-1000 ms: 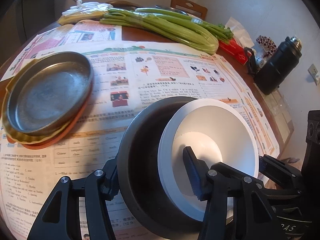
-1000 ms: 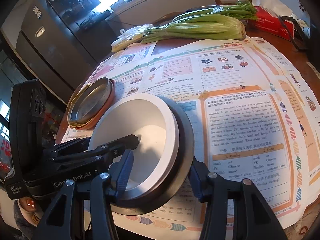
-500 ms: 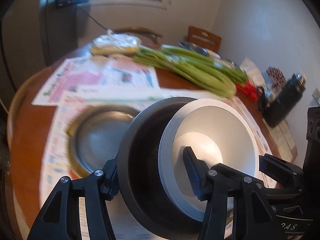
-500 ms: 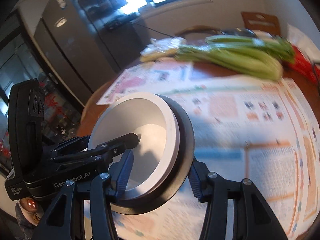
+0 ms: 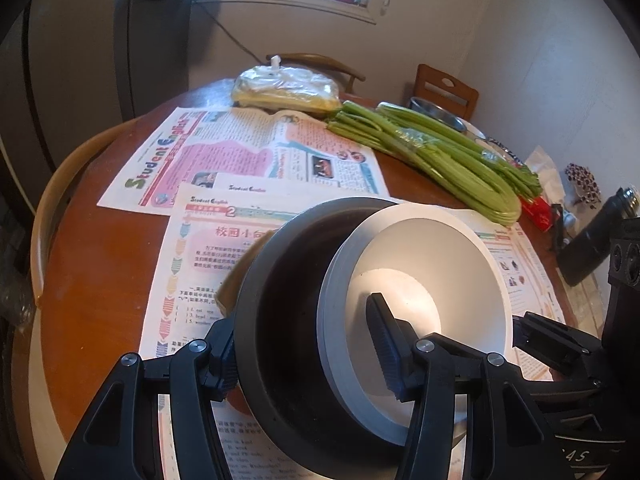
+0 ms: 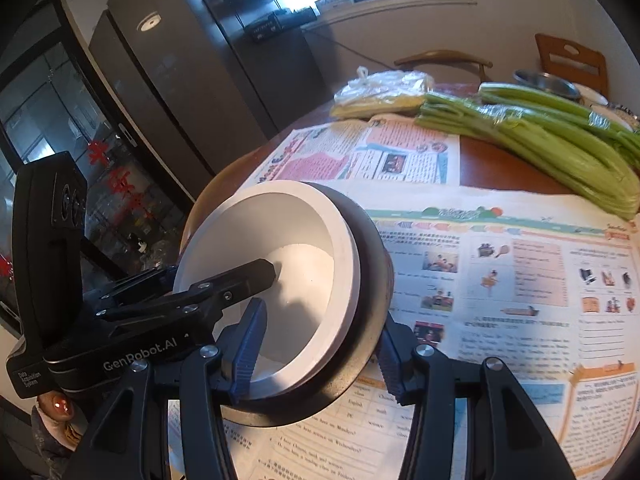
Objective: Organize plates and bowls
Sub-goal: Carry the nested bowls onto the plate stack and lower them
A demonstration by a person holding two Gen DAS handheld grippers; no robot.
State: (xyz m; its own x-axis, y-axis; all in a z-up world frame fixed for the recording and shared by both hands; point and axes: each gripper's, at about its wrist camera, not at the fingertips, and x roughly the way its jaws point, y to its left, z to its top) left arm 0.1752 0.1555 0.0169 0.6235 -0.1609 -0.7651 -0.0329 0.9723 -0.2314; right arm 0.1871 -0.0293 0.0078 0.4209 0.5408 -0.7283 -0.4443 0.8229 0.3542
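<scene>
A white bowl (image 5: 424, 280) sits nested inside a black bowl (image 5: 280, 312), and both grippers hold the pair above the table. My left gripper (image 5: 308, 352) is shut on the left rims, one finger inside the white bowl, one outside the black bowl. My right gripper (image 6: 320, 352) is shut on the opposite rims of the white bowl (image 6: 280, 264) and black bowl (image 6: 368, 304). A sliver of the yellow plate stack (image 5: 232, 284) shows behind the black bowl; the rest is hidden.
Newspapers (image 5: 248, 160) cover the round wooden table (image 5: 100, 272). Celery (image 5: 440, 160) and a plastic bag of food (image 5: 284, 90) lie at the far side. A black flask (image 5: 592, 240) stands at the right. A metal bowl (image 6: 544, 80) and chairs are beyond.
Both grippers have carried the nested bowls left and up over the plate stack. The metal plate, plainly seen earlier, is now almost wholly hidden behind the black bowl.
</scene>
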